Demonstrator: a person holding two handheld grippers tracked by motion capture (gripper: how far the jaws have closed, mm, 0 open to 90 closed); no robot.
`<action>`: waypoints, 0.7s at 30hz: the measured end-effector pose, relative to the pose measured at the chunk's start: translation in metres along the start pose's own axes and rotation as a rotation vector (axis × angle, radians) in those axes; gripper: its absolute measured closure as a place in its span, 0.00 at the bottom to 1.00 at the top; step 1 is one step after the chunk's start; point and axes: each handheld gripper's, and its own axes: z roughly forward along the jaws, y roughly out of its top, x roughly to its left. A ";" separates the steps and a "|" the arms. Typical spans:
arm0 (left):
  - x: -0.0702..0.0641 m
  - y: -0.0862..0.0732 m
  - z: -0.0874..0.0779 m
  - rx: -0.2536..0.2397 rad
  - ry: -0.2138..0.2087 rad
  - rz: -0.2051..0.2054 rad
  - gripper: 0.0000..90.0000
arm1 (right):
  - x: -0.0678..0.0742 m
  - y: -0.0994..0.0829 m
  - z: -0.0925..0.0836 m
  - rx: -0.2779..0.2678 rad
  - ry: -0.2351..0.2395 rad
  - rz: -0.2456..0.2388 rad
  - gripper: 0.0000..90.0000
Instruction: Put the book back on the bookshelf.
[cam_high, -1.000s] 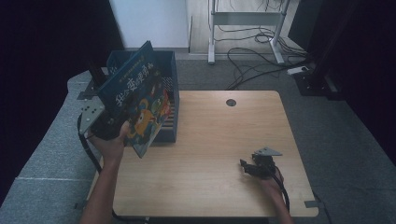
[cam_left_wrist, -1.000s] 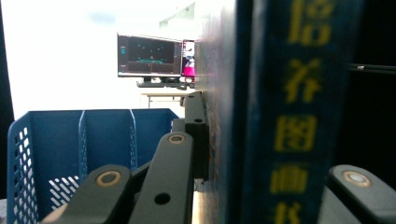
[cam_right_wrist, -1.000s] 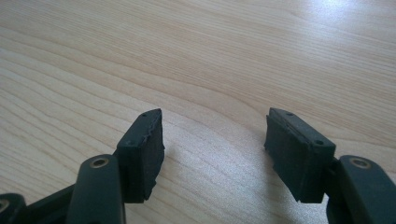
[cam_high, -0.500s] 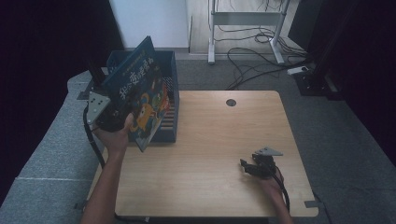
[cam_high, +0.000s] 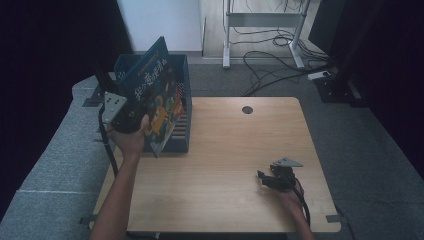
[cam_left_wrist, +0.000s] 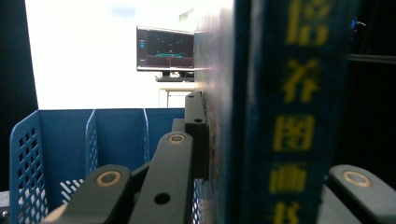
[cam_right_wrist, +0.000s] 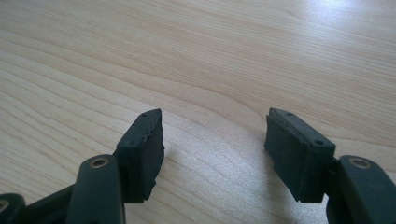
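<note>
High view: a blue perforated file box (cam_high: 181, 120) stands at the table's (cam_high: 235, 150) far-left corner, overhanging the left edge. A picture book (cam_high: 155, 100), dark blue with yellow characters and an orange cartoon figure on its cover, is held tilted over the box; its lower corner reaches down past the box's front wall towards the tabletop. What else the box holds cannot be made out. The left gripper (cam_high: 131, 117) pinches the book at its left edge, with the person's left hand (cam_high: 129, 140) below it. The right gripper (cam_high: 267, 180) rests on the wood near the table's near-right corner, well apart from book and box.

Left gripper view: the book's spine (cam_left_wrist: 299, 112), with yellow characters, runs upright between the two black jaws, which press on it from either side. Behind stand the box's inner dividers (cam_left_wrist: 93, 140) and perforated side wall, details hidden from above. A lit monitor (cam_left_wrist: 164, 49) stands on a desk against a bright background.

Right gripper view: the right gripper (cam_right_wrist: 215, 135) has its jaws spread, nothing between the pads (cam_right_wrist: 144, 154), with bare pale wood grain beneath.

Surroundings: the table is light wood with a round cable hole (cam_high: 247, 110) near its far edge. It stands on grey carpet (cam_high: 370, 150); cables (cam_high: 270, 60) trail under a metal-framed desk (cam_high: 265, 20) beyond, and dark curtains (cam_high: 45, 50) flank both sides.
</note>
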 end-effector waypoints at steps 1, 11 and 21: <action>0.000 0.000 0.002 0.000 0.003 -0.001 0.92 | 0.000 0.000 0.000 0.000 0.000 0.000 0.40; -0.003 -0.006 0.018 0.010 0.041 0.019 0.92 | 0.000 0.000 0.000 0.001 -0.003 0.004 0.40; -0.007 -0.009 0.036 0.008 0.069 0.025 0.92 | -0.001 0.000 0.000 -0.003 -0.002 0.006 0.40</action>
